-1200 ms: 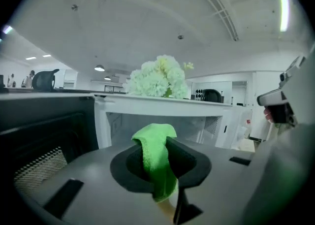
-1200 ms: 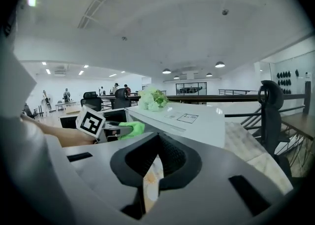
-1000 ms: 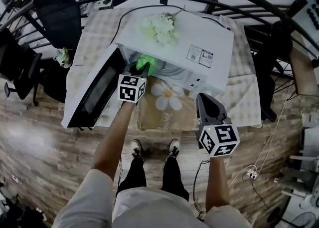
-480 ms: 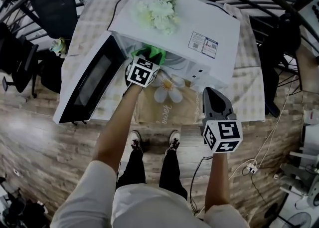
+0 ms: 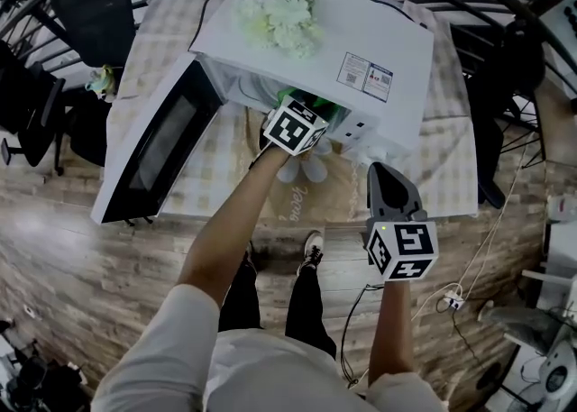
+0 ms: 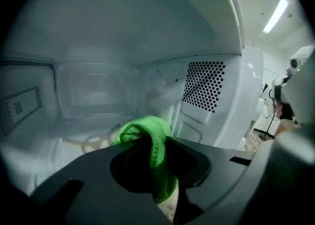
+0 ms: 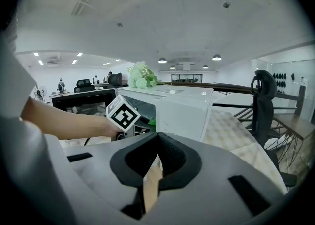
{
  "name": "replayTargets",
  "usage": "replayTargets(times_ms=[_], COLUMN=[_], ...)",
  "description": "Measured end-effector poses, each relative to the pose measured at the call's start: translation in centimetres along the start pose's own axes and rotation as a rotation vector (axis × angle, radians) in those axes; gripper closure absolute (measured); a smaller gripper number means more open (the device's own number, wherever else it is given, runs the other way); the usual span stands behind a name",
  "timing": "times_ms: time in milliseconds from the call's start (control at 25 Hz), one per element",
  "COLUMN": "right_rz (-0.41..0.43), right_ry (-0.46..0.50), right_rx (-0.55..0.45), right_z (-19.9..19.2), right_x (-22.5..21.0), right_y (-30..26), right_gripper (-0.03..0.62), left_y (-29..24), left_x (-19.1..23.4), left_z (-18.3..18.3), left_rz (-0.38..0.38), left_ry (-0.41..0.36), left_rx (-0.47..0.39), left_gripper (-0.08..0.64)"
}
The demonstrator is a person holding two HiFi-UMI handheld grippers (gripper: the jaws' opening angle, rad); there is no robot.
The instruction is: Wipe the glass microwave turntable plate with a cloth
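The white microwave (image 5: 361, 41) stands on the table with its door (image 5: 153, 144) swung open to the left. My left gripper (image 5: 309, 111) reaches into the cavity, shut on a green cloth (image 5: 313, 101). In the left gripper view the cloth (image 6: 147, 130) bulges out between the jaws of the left gripper (image 6: 157, 145), over the right part of the cavity floor. The glass turntable plate (image 6: 54, 145) shows faintly at lower left; whether cloth and plate touch is hidden. My right gripper (image 5: 386, 176) hangs shut and empty in front of the table edge, and the right gripper view (image 7: 156, 152) shows its jaws together.
A bunch of pale artificial flowers (image 5: 279, 18) lies on top of the microwave. The table (image 5: 451, 158) has a checked cover and a daisy placemat (image 5: 302, 189). A perforated vent panel (image 6: 204, 86) is on the cavity's right wall. Office chairs (image 5: 90, 13) and a curved railing stand behind.
My left gripper has moved right and deeper into the microwave cavity with the green cloth. The right gripper has stayed about where it was.
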State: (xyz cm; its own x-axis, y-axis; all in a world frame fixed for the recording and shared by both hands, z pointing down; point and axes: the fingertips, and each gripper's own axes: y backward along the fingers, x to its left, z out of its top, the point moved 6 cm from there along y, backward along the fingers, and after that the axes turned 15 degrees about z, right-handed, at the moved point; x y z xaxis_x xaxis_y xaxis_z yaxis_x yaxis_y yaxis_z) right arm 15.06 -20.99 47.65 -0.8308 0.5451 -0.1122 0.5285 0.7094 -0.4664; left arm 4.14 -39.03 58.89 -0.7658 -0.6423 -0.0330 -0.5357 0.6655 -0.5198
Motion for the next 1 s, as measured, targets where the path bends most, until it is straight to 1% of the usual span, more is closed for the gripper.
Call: replayTargets(times_ms=[80, 120, 160, 240, 320, 400, 440, 520, 640, 720, 800, 920, 1000], right_rz=[-0.002, -0.003, -0.005, -0.014, -0.018, -0.009, -0.005, -0.001, -0.002, -0.006, -0.009, -0.006, 0.004], right_ry=[0.001, 0.003, 0.005, 0.012, 0.021, 0.025, 0.024, 0.019, 0.019, 0.02, 0.013, 0.003, 0.007], right_rx=[0.003, 0.004, 0.004, 0.0, -0.004, 0.001, 0.005, 0.016, 0.037, 0.045, 0.045, 0.047, 0.05], right_z=[0.0, 0.0, 0.0, 0.1, 0.2, 0.1, 0.0, -0.5, -1.1, -1.4, -1.6, -2.0, -2.0], right_x=[-0.1, -0.1, -0.2, -0.4, -0.5, -0.6, -0.8, -1.1, -1.6, -1.9, -2.3, -2.5, -2.1], right_y=[0.1, 0.1, 0.1, 0.2, 0.1, -0.1, -0.2, -0.4, -0.4, -0.3, -0.3, -0.5, -0.7], right_gripper=[0.58, 0.58, 0.58, 0.58, 0.58, 0.58, 0.58, 0.58, 0.58, 0.58, 0.58, 0.58, 0.58], left_y=[0.3, 0.6, 1.0, 1.8, 2.4, 2.3, 2.0, 0.8, -1.3, -2.3, -2.8, -3.2, -3.3], left_x=[0.6, 1.3, 2.3, 4.8, 7.8, 10.2, 11.1, 12.2, 12.5, 12.4, 11.6, 9.1, 7.4], left_z=[0.3, 0.4, 0.5, 0.6, 0.3, -0.1, -0.2, -0.4, -0.6, -0.7, -0.5, 0.7, 1.4], left_rz=[0.014, 0.043, 0.086, 0.211, 0.355, 0.47, 0.509, 0.551, 0.558, 0.538, 0.477, 0.35, 0.284], left_ry=[0.031, 0.04, 0.046, 0.056, 0.071, 0.075, 0.068, 0.05, 0.025, 0.008, -0.025, -0.116, -0.159], left_rx=[-0.044, -0.068, -0.091, -0.127, -0.137, -0.127, -0.116, -0.078, -0.009, 0.014, -0.002, -0.057, -0.082], left_gripper=[0.479, 0.479, 0.48, 0.479, 0.479, 0.479, 0.479, 0.479, 0.479, 0.48, 0.48, 0.48, 0.479])
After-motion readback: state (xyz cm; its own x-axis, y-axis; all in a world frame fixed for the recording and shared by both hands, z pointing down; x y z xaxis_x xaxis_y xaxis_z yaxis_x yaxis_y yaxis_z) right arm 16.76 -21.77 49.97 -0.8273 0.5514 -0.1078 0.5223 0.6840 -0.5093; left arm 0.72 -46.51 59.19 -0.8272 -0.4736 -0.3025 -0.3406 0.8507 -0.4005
